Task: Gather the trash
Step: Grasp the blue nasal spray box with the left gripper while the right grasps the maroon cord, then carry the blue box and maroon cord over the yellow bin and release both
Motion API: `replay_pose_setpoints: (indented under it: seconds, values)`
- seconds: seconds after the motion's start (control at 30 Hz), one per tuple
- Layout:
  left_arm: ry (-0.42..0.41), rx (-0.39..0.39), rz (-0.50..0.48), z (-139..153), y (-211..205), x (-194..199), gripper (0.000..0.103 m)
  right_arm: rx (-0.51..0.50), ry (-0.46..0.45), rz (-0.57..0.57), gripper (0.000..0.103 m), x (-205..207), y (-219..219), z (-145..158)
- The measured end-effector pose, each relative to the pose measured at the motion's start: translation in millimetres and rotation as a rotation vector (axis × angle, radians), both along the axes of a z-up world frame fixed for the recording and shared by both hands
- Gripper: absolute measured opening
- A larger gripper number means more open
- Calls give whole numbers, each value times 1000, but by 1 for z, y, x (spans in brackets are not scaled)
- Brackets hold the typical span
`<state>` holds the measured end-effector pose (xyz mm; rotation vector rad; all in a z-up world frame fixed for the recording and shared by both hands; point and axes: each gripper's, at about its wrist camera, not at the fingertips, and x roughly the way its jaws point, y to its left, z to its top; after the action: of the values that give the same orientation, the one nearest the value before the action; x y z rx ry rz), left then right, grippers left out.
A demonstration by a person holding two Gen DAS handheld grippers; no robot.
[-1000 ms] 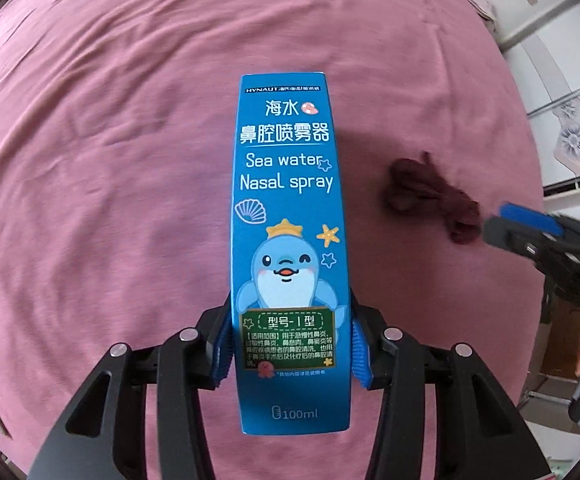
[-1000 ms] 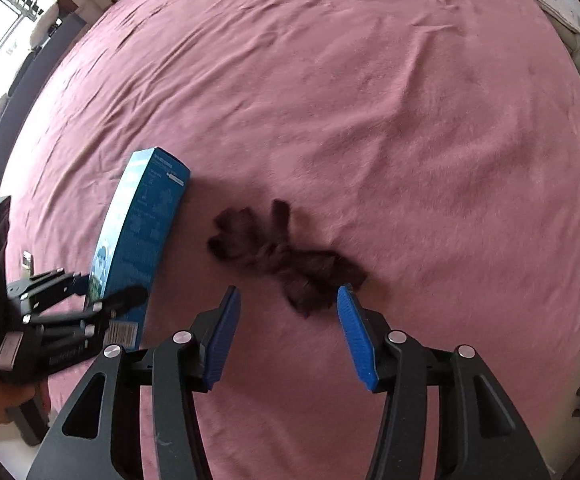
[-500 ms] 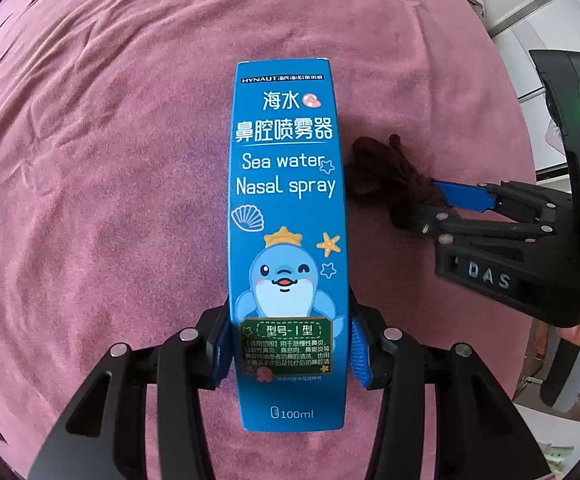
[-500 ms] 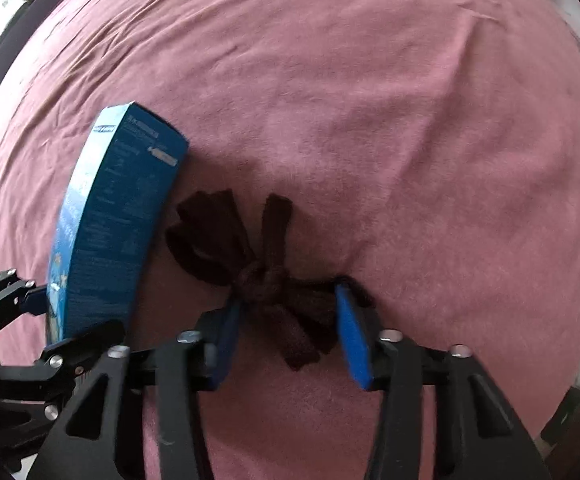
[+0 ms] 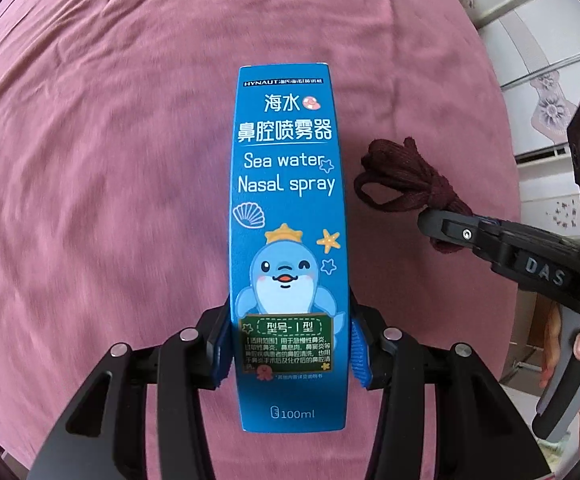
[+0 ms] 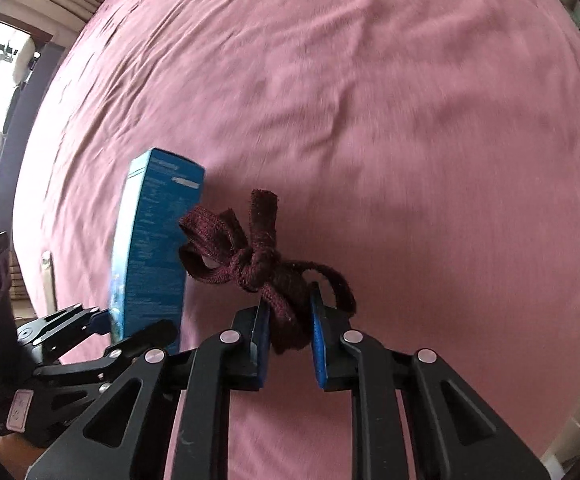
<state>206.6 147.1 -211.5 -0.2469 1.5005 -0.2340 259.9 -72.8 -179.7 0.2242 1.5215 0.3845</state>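
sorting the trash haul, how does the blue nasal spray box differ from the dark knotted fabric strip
The blue cardboard nasal spray box is rigid and flat-sided; the dark maroon knotted fabric strip is soft, with floppy loops. The box carries printed text and a cartoon dolphin; the strip is plain. The box sits in the left claw, the strip in the right claw. Both are held above the pink bedspread.

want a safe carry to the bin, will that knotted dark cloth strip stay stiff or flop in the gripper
Likely floppy: the knotted cloth strip is soft woven fabric, loops drooping beyond the right gripper. Probably light, and its fuzzy surface should resist slipping.
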Motion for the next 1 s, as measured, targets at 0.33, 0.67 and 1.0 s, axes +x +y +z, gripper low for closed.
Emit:
replay_pose_setpoints:
  seconds: [0.33, 0.67, 1.0]
  values:
    - [-9, -14, -74, 32, -27, -76, 46, 36, 1, -112, 17, -84, -42, 41]
    - [-52, -18, -235, 64, -88, -133, 46, 55, -64, -227, 17, -165, -96, 73]
    - [-67, -33, -388, 82, -204, -173, 46, 59, -95, -365, 17, -242, -190, 90]
